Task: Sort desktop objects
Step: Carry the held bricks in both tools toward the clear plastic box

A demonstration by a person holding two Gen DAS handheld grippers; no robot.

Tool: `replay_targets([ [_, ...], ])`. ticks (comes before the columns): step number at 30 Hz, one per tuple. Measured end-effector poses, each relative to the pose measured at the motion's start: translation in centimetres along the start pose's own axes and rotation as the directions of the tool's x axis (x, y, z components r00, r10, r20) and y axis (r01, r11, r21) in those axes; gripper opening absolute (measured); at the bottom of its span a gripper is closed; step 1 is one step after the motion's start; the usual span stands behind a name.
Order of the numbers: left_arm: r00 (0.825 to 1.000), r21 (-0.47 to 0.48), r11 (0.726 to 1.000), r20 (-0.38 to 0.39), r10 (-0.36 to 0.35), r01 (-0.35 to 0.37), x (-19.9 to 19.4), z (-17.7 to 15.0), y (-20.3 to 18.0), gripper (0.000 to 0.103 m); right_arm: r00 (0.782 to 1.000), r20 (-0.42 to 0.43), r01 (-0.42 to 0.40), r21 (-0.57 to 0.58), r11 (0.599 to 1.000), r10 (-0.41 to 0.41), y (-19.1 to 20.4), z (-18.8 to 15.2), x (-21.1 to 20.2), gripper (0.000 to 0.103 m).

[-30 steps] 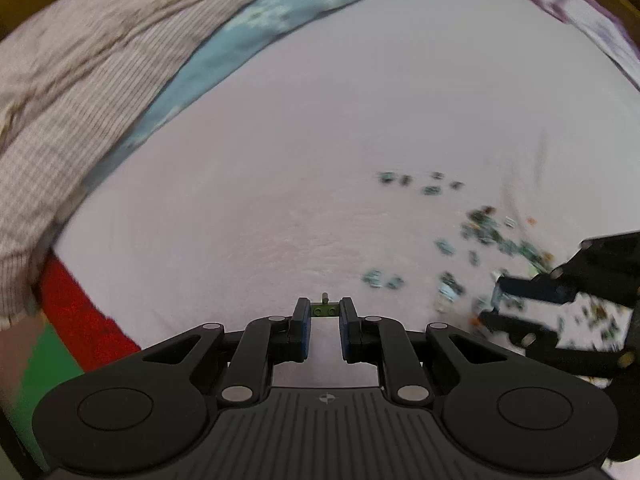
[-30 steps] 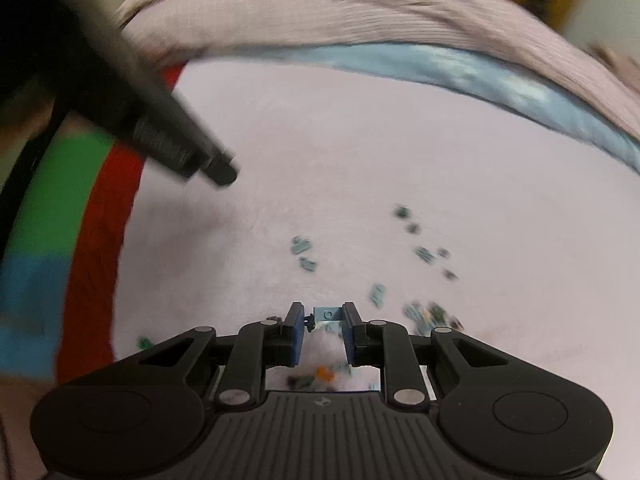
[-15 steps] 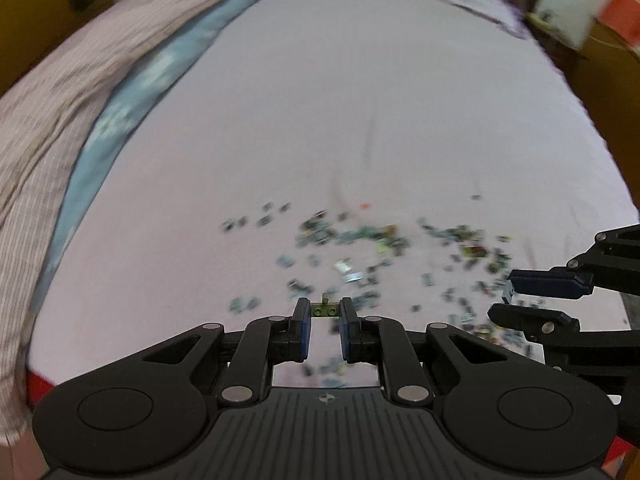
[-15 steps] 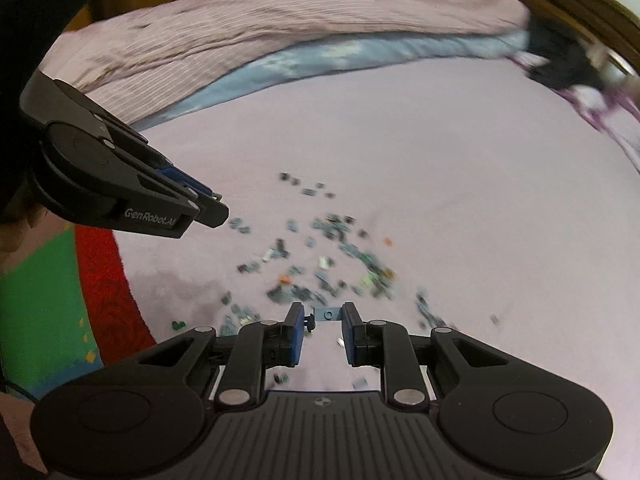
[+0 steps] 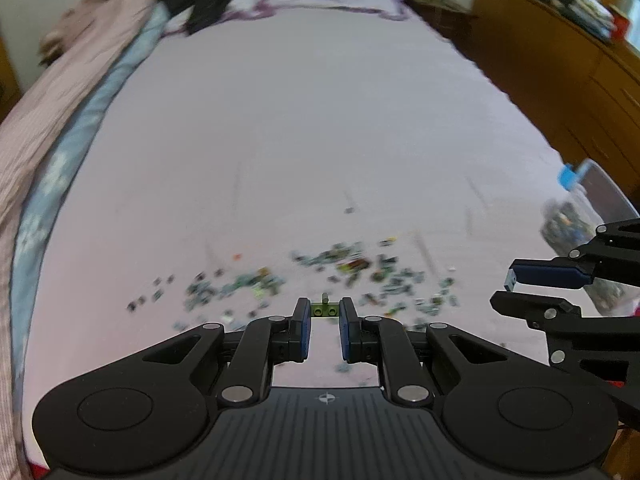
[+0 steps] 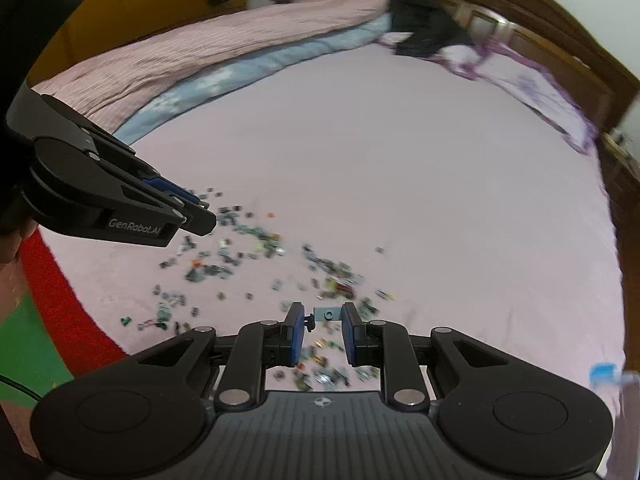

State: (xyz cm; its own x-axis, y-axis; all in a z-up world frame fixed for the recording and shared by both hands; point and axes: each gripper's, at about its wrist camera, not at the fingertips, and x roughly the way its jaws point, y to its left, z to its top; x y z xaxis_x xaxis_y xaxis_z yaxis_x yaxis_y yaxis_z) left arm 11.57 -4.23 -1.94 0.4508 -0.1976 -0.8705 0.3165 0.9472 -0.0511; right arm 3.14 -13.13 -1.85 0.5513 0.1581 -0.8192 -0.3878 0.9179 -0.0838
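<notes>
Pale pink bedsheet (image 5: 320,128) filled both views, with a loose scatter of tiny building-toy pieces (image 5: 340,276) lying across its near part. Your left gripper (image 5: 325,311) was pinched narrow on a small green brick (image 5: 325,310), held between its blue pads clear above the sheet. Your right gripper (image 6: 323,315) was likewise closed down on a small grey-blue piece (image 6: 327,314) with a dark peg at one end.

A second ago both cameras looked close down at the sheet, and the heap sat off to one side. Since then both views had swung up and across: the whole bed, its headboard and a rolled pink quilt (image 6: 208,52) beside a blue blanket (image 6: 240,72) had come into sight, and the scatter now lay just beyond the fingertips. Neither grip had altered through that swing; each piece sat where it had sat between the pads.

At the right edge of the left view a clear container (image 5: 576,216) with a blue lid clip had appeared, seemingly already part-filled with pieces; it also showed, blurred, at the lower right corner of the right view. That suggested you were carrying both pieces toward it, so the pick looked finished and the drop-off was still to come. Motion blur made the loose pieces' exact shapes impossible to tell.
</notes>
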Motion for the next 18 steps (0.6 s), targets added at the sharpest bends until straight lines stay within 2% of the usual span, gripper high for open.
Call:
replay_targets([
  [1,1.000,0.018,1.000,0.003,-0.005,0.005,1.3,1.5,-3.9,0.016,1.000,0.005,0.009,0.015,1.000,-0.009,-0.7,-0.7,-0.4,0.022],
  [4,1.000,0.057,0.998,0.008,-0.016,0.015,2.7,5.7,-9.4,0.016,1.000,0.018,0.025,0.054,0.998,-0.026,-2.6,-2.8,-1.5,0.022],
  [5,1.000,0.066,0.998,0.008,-0.016,0.016,2.0,4.4,-10.6,0.016,0.999,0.020,0.028,0.065,0.997,-0.030,-3.2,-3.6,-1.8,0.022],
  [6,1.000,0.073,0.997,0.006,-0.019,0.019,2.0,6.4,-13.4,0.016,0.999,0.021,0.032,0.074,0.997,-0.034,-3.9,-4.3,-2.0,0.022],
  [9,0.999,0.101,0.994,0.001,-0.035,0.034,2.1,3.5,-14.8,0.016,0.998,0.028,0.046,0.104,0.993,-0.049,-6.4,-6.5,-3.7,0.022],
  [11,0.999,0.117,0.992,0.004,-0.047,0.046,0.4,-4.8,-12.9,0.016,0.998,0.032,0.054,0.128,0.990,-0.058,-8.1,-7.9,-4.8,0.022],
  [12,0.999,0.126,0.991,0.007,-0.054,0.053,-0.3,-2.4,-15.4,0.016,0.998,0.034,0.057,0.137,0.989,-0.062,-9.0,-8.6,-5.3,0.022],
  [13,0.998,0.136,0.989,0.011,-0.062,0.059,0.9,-3.6,-14.5,0.016,0.997,0.036,0.061,0.144,0.988,-0.067,-9.9,-9.4,-6.0,0.022],
  [16,0.996,0.170,0.982,0.020,-0.084,0.080,2.1,-0.5,-17.8,0.016,0.995,0.043,0.078,0.164,0.983,-0.086,-12.8,-11.7,-7.7,0.022],
  [18,0.995,0.191,0.977,0.025,-0.100,0.094,2.1,-0.3,-19.8,0.016,0.994,0.049,0.087,0.183,0.979,-0.097,-14.9,-13.2,-8.6,0.022],
])
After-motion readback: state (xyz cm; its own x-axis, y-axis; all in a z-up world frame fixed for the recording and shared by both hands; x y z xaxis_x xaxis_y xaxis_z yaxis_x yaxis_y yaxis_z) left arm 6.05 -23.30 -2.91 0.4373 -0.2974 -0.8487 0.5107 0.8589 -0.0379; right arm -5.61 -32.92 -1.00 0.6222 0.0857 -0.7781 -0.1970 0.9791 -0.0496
